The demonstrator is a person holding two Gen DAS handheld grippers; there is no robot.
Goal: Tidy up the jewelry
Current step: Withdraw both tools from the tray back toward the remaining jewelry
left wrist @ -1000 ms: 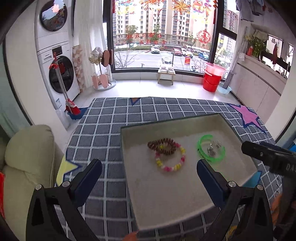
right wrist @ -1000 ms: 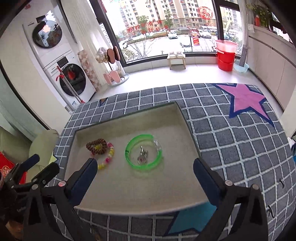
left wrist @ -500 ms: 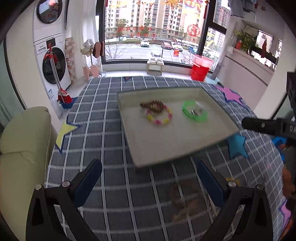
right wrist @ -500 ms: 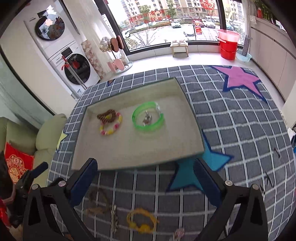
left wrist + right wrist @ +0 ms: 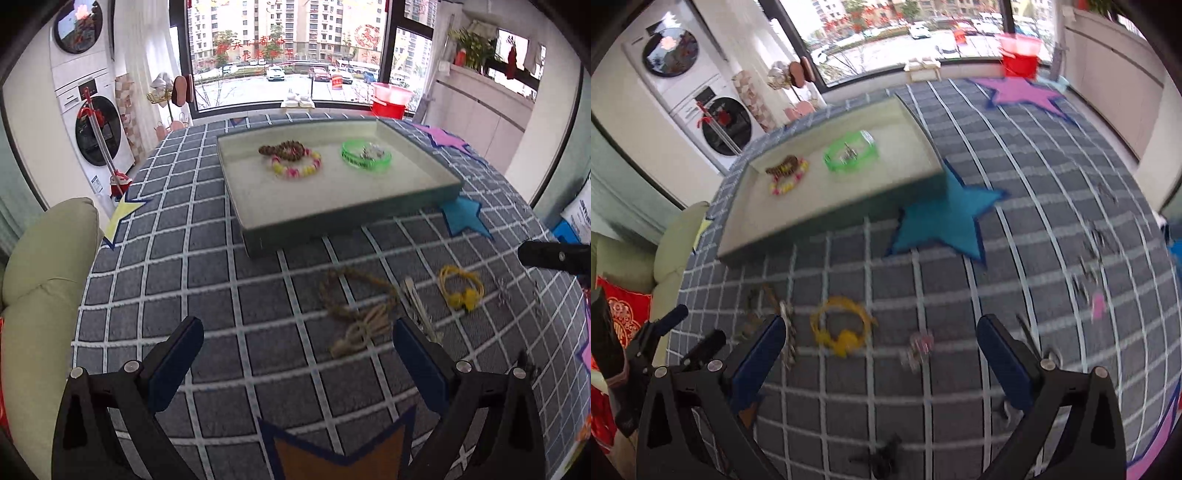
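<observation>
Tray (image 5: 258, 192) holds beaded bracelets (image 5: 295, 162), green bangle (image 5: 365, 159); yellow bracelet (image 5: 461, 286), brown cord necklace (image 5: 354, 302) on cloth.

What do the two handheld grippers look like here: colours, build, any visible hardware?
Both match. The left gripper and right gripper each have black angular frames with triangular cutouts, silver screw heads near the knuckles, and flat dark blue pads lining the jaws. In the right wrist view, the left gripper shows as black bars at the lower left. No cables, markings or sleeves are visible.
</observation>
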